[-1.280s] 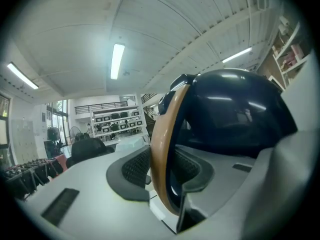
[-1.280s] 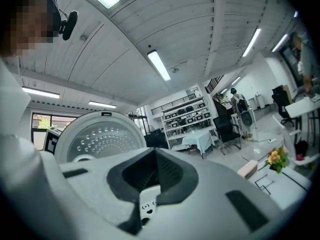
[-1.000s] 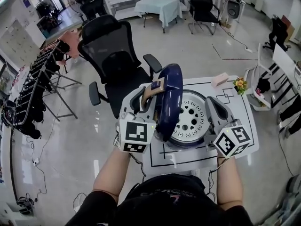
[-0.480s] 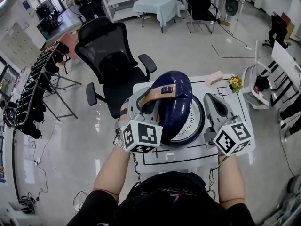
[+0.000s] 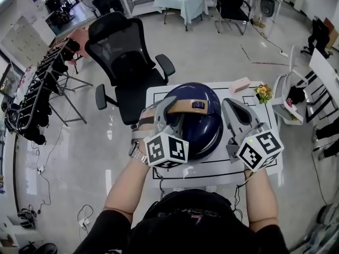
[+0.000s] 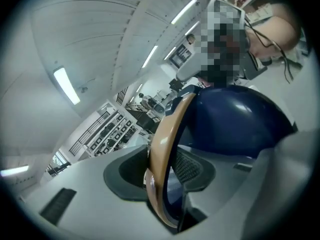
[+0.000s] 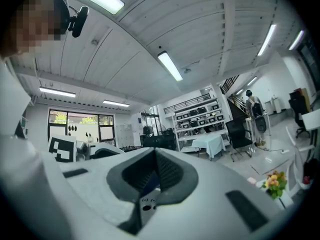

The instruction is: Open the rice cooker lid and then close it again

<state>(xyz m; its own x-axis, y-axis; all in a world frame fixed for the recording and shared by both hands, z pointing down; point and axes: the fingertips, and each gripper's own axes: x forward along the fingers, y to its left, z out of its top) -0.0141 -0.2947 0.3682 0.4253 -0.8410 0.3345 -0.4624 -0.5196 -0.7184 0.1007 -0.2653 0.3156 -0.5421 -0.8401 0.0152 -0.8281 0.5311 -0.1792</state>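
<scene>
Standing by the small white table marked with black lines (image 5: 157, 95), one sees the round navy-blue rice cooker (image 5: 204, 131) in the middle of it. Its domed lid (image 5: 209, 121) is down on the body (shut, as far as the view from above tells). A curved tan carrying handle (image 5: 186, 106) arches across the top of the lid.

The left gripper (image 5: 168, 110) reaches in over the cooker's left side, tilted a little downward, with its marker cube (image 5: 167, 150) towards the person. In the left gripper view the tan handle (image 6: 162, 159) runs straight up between the two grey jaws, with the blue dome (image 6: 235, 119) swelling behind it. The jaws are opening at this moment. The band lies against the pad on the left of that view, while the other pad stands a little off it, so the handle is between the jaws but no longer pinched.

The right gripper (image 5: 231, 103) is held about level just beside the cooker's right flank, apart from it. Its own view shows the jaws closed together with nothing between them (only the room beyond).

On the far right corner of the table lie a small pink box (image 5: 240, 84) and a little bunch of yellow and orange flowers (image 5: 262, 93). The flowers also show at the edge of the right gripper view. A black mesh-backed office chair (image 5: 124, 57) stands on the pale floor beyond the table's left side.
</scene>
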